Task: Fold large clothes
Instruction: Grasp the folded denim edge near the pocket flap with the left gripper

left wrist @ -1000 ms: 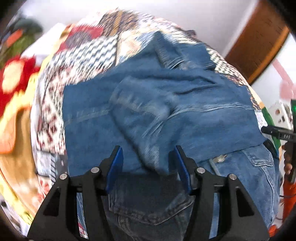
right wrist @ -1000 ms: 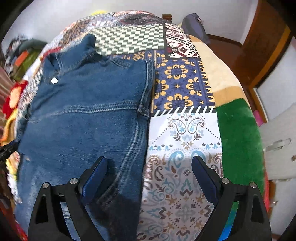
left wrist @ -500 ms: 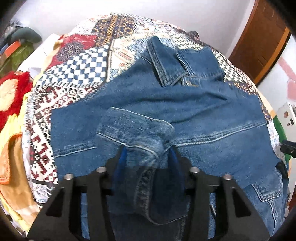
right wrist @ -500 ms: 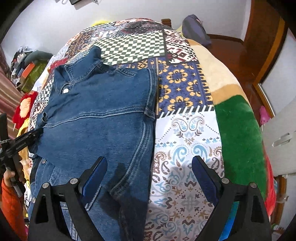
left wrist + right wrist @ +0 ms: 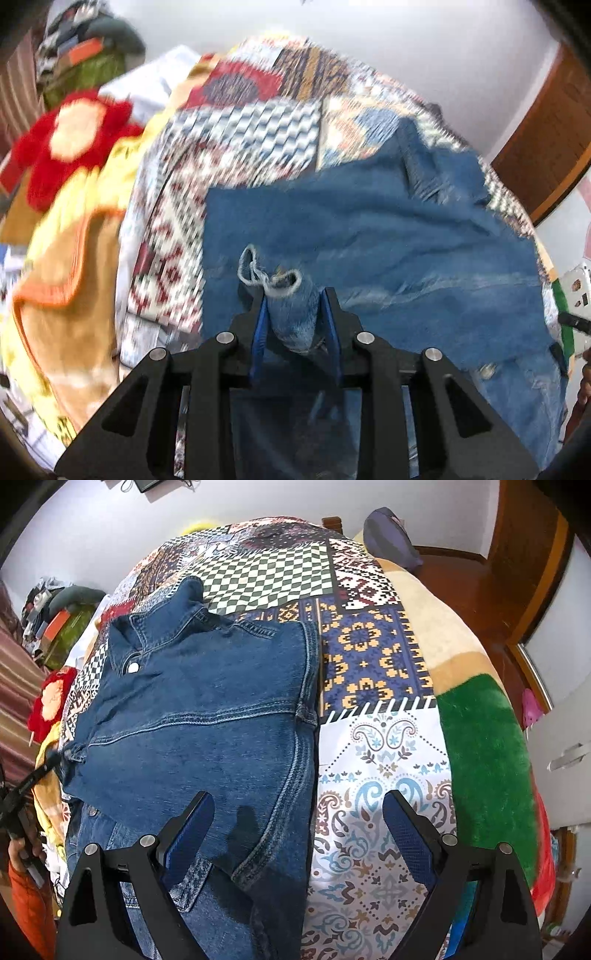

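Observation:
A blue denim jacket point(image 5: 207, 716) lies spread on a patchwork bedspread point(image 5: 369, 657), collar at the far end. In the left wrist view the jacket point(image 5: 388, 229) fills the middle. My left gripper point(image 5: 293, 299) is shut on the jacket's sleeve cuff point(image 5: 284, 295), which is bunched between the blue pads and lifted over the jacket's body. My right gripper point(image 5: 297, 812) is open and empty, hovering above the jacket's right side seam near the hem, one finger over denim and one over the bedspread.
A green plush blanket point(image 5: 484, 760) covers the bed's right side. A red and yellow blanket point(image 5: 70, 155) and piled clothes lie to the left. A wooden door point(image 5: 524, 554) stands at the far right. A grey cushion point(image 5: 391, 539) sits at the bed's far end.
My left gripper has closed on the sleeve cuff and lifted it, swinging left. The right gripper has stayed open, rising slightly over the jacket's right edge.

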{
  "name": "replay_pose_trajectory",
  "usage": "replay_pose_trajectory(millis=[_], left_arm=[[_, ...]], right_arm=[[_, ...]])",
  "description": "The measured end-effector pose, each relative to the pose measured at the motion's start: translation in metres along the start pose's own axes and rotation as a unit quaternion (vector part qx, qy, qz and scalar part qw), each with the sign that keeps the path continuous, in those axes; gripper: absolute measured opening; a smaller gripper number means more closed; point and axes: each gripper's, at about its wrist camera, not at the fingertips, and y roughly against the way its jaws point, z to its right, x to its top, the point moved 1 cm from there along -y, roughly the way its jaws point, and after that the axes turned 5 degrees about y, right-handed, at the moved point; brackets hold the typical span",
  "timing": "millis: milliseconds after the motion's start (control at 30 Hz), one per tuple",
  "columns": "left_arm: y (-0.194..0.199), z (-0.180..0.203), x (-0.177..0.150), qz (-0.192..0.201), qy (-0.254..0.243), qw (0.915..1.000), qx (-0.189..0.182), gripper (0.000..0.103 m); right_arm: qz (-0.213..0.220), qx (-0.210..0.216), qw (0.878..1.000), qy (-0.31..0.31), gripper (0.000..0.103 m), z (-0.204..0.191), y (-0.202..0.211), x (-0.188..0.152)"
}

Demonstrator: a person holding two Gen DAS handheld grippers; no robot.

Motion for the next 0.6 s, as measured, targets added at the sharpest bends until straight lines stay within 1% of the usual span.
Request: replay_pose_trajectory(millis=[67,200,267,333,400,500,567,600], left_arm=[[-0.01,-0.011,-0.014,-0.025,0.002,0.9997,0.006,0.028],[-0.024,-0.021,-0.035,-0.048,-0.001,0.9984,0.029,0.029],[-0.027,-0.025,-0.041,-0.054,0.0,0.9979,0.034,0.035],[-0.026,-0.029,-0.041,-0.055,0.003,0.9973,0.048,0.051],[-0.022,-0.034,-0.038,-0.059,0.007,0.9971,0.049,0.053],[-0.014,-0.041,-0.027,-0.063,0.02,0.9973,0.032,0.055],[-0.01,-0.044,-0.016,-0.062,0.023,0.9973,0.031,0.065],[-0.009,-0.045,-0.01,-0.065,0.026,0.997,0.033,0.075]], right_arm=[[-0.002,0.001,1.0,0.002,0.092,-0.003,-0.002,0.0],[-0.01,0.0,1.0,0.008,0.092,-0.009,-0.008,-0.001],[-0.013,0.003,1.0,0.011,0.092,-0.012,-0.011,0.0],[-0.015,0.006,1.0,0.014,0.092,-0.013,-0.013,0.0],[-0.016,0.005,1.0,0.017,0.092,-0.014,-0.013,0.003],[-0.007,0.001,1.0,0.028,0.092,-0.016,-0.009,0.01],[0.003,-0.003,0.999,0.037,0.092,-0.017,-0.005,0.019],[0.012,-0.008,0.999,0.042,0.092,-0.017,-0.003,0.025]])
